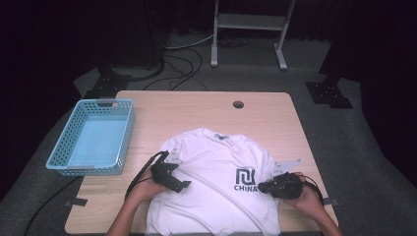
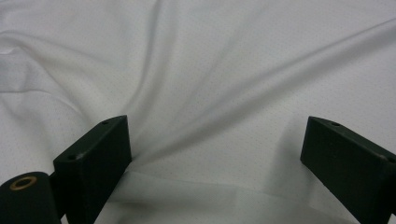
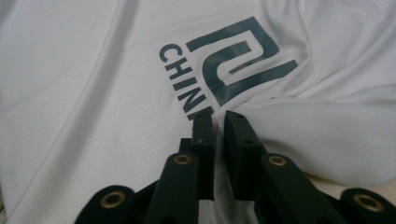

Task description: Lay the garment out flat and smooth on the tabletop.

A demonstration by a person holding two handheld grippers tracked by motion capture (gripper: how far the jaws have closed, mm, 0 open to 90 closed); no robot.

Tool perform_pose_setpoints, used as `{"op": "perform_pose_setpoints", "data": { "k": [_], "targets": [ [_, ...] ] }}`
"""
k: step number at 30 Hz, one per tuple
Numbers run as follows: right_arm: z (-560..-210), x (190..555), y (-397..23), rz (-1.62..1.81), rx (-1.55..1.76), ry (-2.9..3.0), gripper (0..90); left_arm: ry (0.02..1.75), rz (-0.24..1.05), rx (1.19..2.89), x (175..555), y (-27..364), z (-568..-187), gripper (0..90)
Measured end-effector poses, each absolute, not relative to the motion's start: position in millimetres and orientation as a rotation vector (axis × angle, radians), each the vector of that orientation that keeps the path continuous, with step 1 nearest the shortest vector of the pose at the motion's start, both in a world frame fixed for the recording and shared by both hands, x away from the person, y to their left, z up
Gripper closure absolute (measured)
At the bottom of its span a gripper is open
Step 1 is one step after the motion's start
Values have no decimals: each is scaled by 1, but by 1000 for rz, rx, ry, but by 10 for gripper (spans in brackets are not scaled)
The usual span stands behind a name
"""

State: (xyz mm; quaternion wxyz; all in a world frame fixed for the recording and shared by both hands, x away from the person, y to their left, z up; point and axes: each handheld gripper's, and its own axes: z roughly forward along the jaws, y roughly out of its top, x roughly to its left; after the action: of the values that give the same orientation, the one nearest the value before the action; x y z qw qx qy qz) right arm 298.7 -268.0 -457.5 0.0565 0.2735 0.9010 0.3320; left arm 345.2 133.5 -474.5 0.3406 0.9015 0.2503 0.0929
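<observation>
A white T-shirt (image 1: 211, 162) lies spread on the wooden table (image 1: 196, 108), collar away from me, with a dark logo and the word CHINA (image 1: 244, 179) on its chest. My left gripper (image 1: 184, 184) rests low over the shirt's left side, jaws wide apart, with smooth white cloth (image 2: 210, 70) between and beyond them. My right gripper (image 1: 263, 187) sits at the shirt's right edge beside the print. In the right gripper view its jaws (image 3: 218, 116) are pressed together on a fold of the cloth (image 3: 93, 93) just under the logo (image 3: 233, 56).
A light blue plastic basket (image 1: 127, 132) stands on the table's left edge. A round cable hole (image 1: 238, 104) is at the table's far side. Behind the table are floor cables (image 1: 182, 59) and a white metal stand (image 1: 251, 22).
</observation>
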Motion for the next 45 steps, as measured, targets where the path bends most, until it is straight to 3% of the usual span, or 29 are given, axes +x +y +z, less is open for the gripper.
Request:
{"op": "perform_pose_setpoints", "data": {
  "k": [8, 12, 16, 19, 24, 31, 36, 39, 40, 41, 45],
  "targets": [
    [-436, 322, -302, 1104, 924, 2635, 785, 651, 233, 2337, 346, 135, -475, 75],
    [-441, 332, -316, 1088, 980, 2627, 782, 656, 233, 2334, 346, 135, -475, 75],
    [-453, 334, -312, 1018, 938, 2634, 695, 657, 233, 2334, 348, 133, -475, 74],
    [-460, 337, -304, 984, 890, 2618, 680, 655, 234, 2342, 349, 131, -474, 74],
    [-466, 349, -287, 969, 929, 2636, 866, 655, 229, 2337, 350, 131, -474, 74],
    [-437, 366, -250, 992, 824, 2580, 878, 651, 226, 2323, 350, 133, -475, 75],
    [-442, 363, -208, 944, 690, 2698, 877, 658, 231, 2301, 349, 134, -477, 74],
    [-448, 360, -200, 896, 654, 2754, 834, 657, 232, 2299, 349, 134, -477, 74],
    [-445, 358, -205, 926, 660, 2733, 758, 656, 231, 2299, 348, 134, -477, 75],
    [-445, 358, -205, 926, 660, 2733, 758, 656, 231, 2299, 348, 134, -477, 75],
    [-429, 353, -243, 1112, 787, 2620, 717, 656, 234, 2300, 348, 134, -477, 74]
  ]
}}
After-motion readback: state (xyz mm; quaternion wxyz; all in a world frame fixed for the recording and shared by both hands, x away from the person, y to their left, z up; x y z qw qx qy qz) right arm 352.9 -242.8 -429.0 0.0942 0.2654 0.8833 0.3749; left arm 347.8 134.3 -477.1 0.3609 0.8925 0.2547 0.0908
